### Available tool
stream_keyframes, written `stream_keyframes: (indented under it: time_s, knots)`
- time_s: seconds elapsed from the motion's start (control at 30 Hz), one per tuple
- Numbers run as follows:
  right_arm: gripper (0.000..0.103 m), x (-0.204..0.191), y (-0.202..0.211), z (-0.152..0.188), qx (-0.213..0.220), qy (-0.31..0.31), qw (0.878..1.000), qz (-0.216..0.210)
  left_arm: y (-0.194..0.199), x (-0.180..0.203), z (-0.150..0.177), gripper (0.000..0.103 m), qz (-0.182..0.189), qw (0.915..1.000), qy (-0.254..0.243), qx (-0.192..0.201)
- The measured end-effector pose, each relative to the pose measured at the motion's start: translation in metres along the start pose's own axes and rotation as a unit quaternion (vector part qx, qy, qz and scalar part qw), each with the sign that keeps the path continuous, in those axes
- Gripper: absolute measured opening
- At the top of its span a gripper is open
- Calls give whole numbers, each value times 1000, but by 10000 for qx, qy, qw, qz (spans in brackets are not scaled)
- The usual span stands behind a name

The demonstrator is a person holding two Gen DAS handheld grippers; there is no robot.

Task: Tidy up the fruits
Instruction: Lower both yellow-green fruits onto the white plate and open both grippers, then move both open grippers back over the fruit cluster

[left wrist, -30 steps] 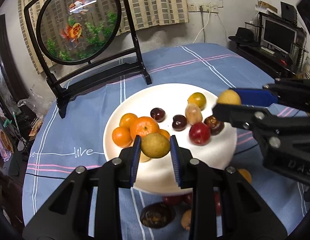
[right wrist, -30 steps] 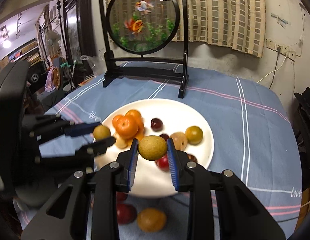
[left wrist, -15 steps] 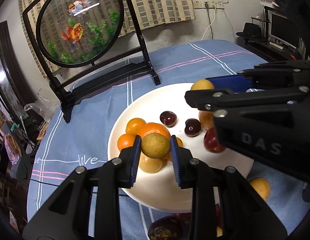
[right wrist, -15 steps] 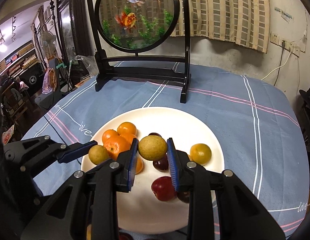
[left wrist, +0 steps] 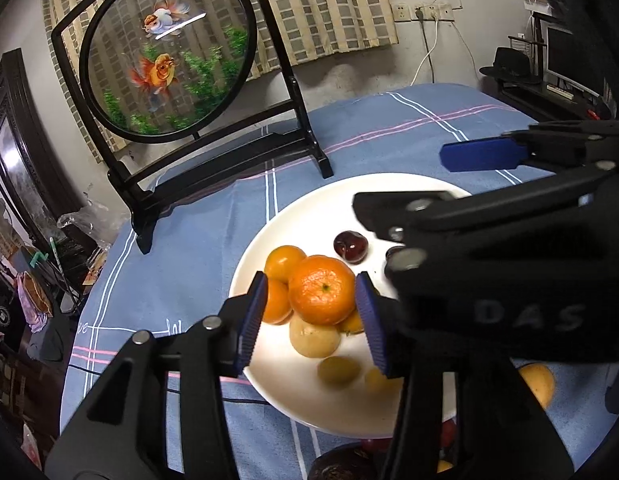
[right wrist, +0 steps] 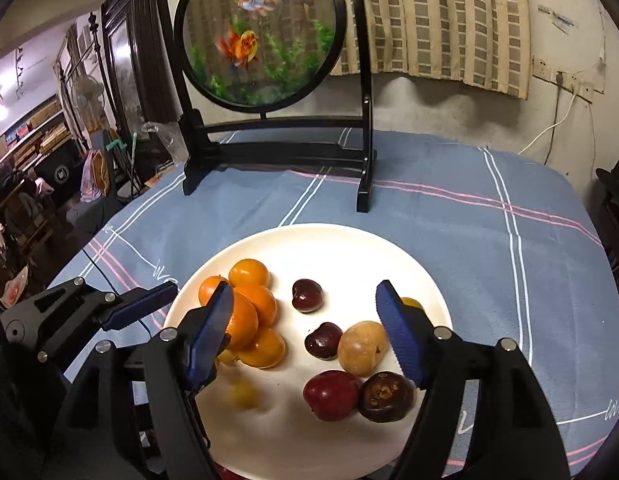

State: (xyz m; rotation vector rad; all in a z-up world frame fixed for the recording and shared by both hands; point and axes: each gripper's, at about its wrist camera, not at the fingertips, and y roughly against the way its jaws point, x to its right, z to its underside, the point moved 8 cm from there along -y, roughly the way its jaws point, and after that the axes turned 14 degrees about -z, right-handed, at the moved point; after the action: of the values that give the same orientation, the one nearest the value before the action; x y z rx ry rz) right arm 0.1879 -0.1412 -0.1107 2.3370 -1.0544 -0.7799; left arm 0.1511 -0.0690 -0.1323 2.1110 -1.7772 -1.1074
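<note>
A: Opening, both tongs — left tongs part-spread, right tongs wide, nothing gripped.
B: Two yellow fruits just released onto the plate. Next, fetch the strays off the surface.

This is a lived-in home room. A round table under a blue plaid cloth carries a decorative goldfish screen near its far edge. A checked curtain hangs behind, wall sockets beside it, and cluttered shelves past the left edge.
</note>
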Motion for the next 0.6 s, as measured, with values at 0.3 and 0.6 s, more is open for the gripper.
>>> stream_keyframes:
  time_s: [0.3, 0.6]
  knots:
    - [74, -6, 37, 18, 89, -25, 9999, 44, 18, -25, 13, 56, 169, 9993, 312, -97]
    - [74, -35, 95, 104, -178, 322, 9993, -90, 58, -58, 73, 61, 371, 9979, 490, -223]
